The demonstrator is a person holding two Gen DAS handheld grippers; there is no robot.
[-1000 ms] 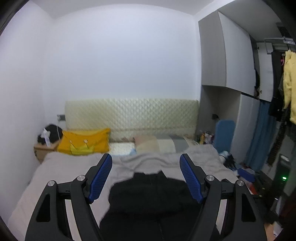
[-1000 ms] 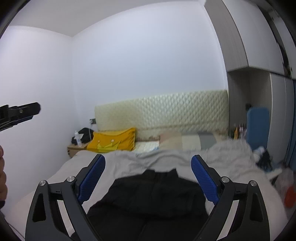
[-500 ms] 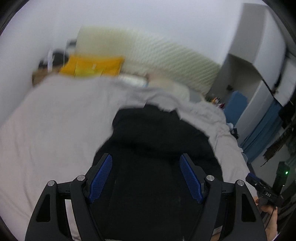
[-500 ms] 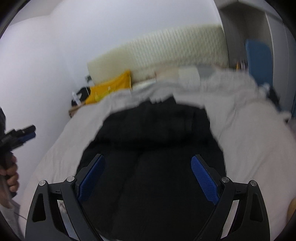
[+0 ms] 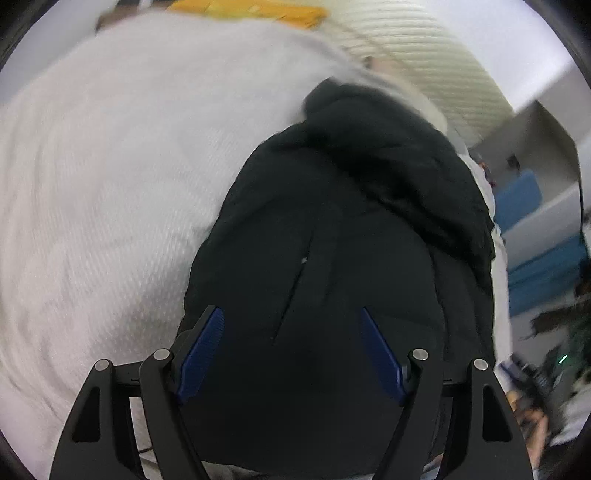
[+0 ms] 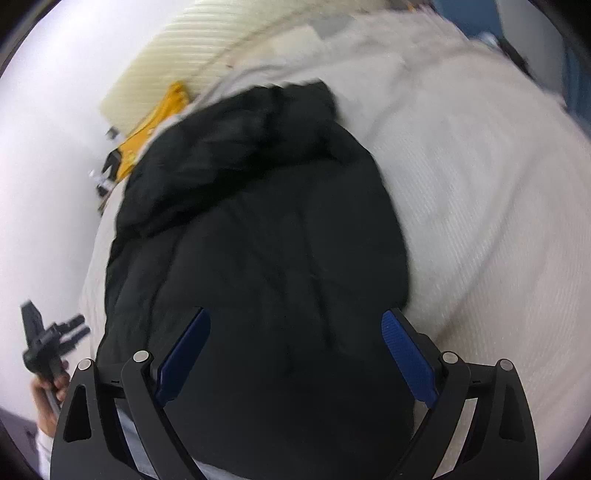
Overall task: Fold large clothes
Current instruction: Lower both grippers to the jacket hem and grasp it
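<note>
1. Far left in the right wrist view, the left tool point(image 6: 55, 339) is gripped in the person's hand point(image 6: 46, 398) beside the bed.
2. The black coat point(image 5: 332, 240) lies spread on the pale bedspread point(image 5: 110, 166), hood end toward the headboard point(image 5: 424, 55).
3. In its own view, the left tool point(image 5: 291, 354) is released, fingers wide above the coat's lower part.
4. The right tool point(image 6: 293, 358) is likewise released over the coat point(image 6: 258, 240), grasping nothing.
5. A yellow pillow point(image 6: 155, 122) sits near the headboard.

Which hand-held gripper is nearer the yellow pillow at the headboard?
Left, as far as the views show. The left hand-held gripper hangs over the black jacket on the yellow pillow side; the right hand-held gripper hangs over the jacket's opposite side.
</note>
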